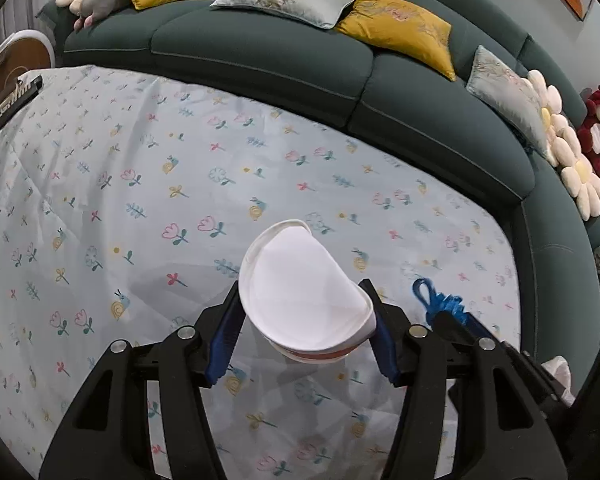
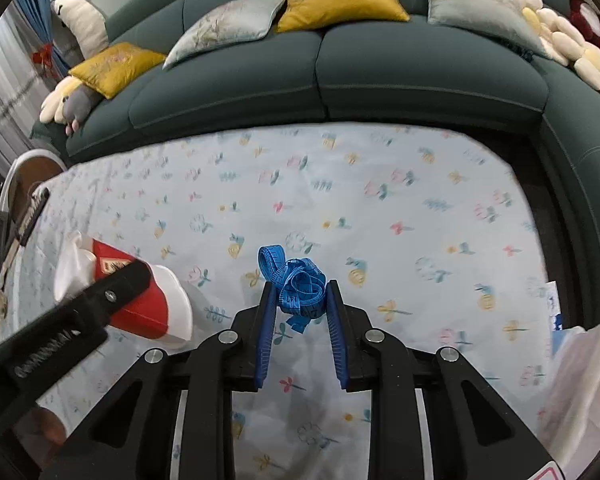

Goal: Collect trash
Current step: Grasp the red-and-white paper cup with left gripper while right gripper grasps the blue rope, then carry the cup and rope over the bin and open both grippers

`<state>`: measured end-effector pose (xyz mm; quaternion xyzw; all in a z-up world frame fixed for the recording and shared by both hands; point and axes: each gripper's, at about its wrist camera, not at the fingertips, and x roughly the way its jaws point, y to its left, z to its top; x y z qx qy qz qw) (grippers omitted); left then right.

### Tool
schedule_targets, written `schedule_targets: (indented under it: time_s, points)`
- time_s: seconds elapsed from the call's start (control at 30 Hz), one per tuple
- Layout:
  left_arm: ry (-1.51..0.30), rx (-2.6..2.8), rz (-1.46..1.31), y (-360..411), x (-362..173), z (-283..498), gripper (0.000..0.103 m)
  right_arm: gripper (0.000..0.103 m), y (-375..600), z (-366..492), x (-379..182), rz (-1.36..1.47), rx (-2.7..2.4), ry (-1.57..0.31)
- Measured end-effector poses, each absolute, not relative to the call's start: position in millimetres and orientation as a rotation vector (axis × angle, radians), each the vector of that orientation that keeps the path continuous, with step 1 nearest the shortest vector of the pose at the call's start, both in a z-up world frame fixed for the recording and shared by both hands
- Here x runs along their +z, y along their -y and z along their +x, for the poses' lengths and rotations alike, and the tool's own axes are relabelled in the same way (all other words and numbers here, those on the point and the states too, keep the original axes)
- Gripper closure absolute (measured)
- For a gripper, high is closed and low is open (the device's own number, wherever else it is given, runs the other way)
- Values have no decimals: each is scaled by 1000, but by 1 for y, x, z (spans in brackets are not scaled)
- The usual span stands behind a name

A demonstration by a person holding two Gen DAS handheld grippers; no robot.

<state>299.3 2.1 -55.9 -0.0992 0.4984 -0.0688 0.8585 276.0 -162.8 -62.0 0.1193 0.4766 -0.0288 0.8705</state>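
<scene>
Item 1: left tool (image 1: 306, 322), clamped on a crushed red-and-white paper cup (image 1: 304, 300), lifted clear of the desk for disposal.
Item 2: right tool (image 2: 299, 298), jaws narrow, pinching a tangled blue measuring tape (image 2: 296, 280) near the desk's near edge, apparently gathered as trash.
Item 3: floral tablecloth (image 2: 380, 216) covering the desk.
Item 4: green sofa (image 2: 380, 76) with cushions along the far edge.

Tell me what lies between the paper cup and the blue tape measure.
In the right wrist view, only bare flowered tablecloth lies between the paper cup and the blue tape measure; nothing else sits in that stretch.
</scene>
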Motion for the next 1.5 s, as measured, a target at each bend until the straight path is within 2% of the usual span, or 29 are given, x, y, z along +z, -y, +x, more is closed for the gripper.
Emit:
schedule_targets:
  time_s: [0.3, 0.5, 0.7, 1.07, 1.5]
  points:
    - [-971, -229, -185, 38, 4, 269, 49, 79, 193, 244, 11, 258, -107, -877]
    - [-908, -302, -163, 75, 54, 239, 49, 79, 226, 203, 70, 248, -162, -783]
    - [-874, -379, -119, 114, 84, 200, 49, 79, 266, 149, 105, 243, -240, -728]
    - [-883, -530, -16, 197, 96, 126, 48, 79, 337, 44, 108, 292, -382, -722]
    - [-918, -649, 124, 271, 67, 72, 48, 79, 387, -15, 81, 357, -475, -736]
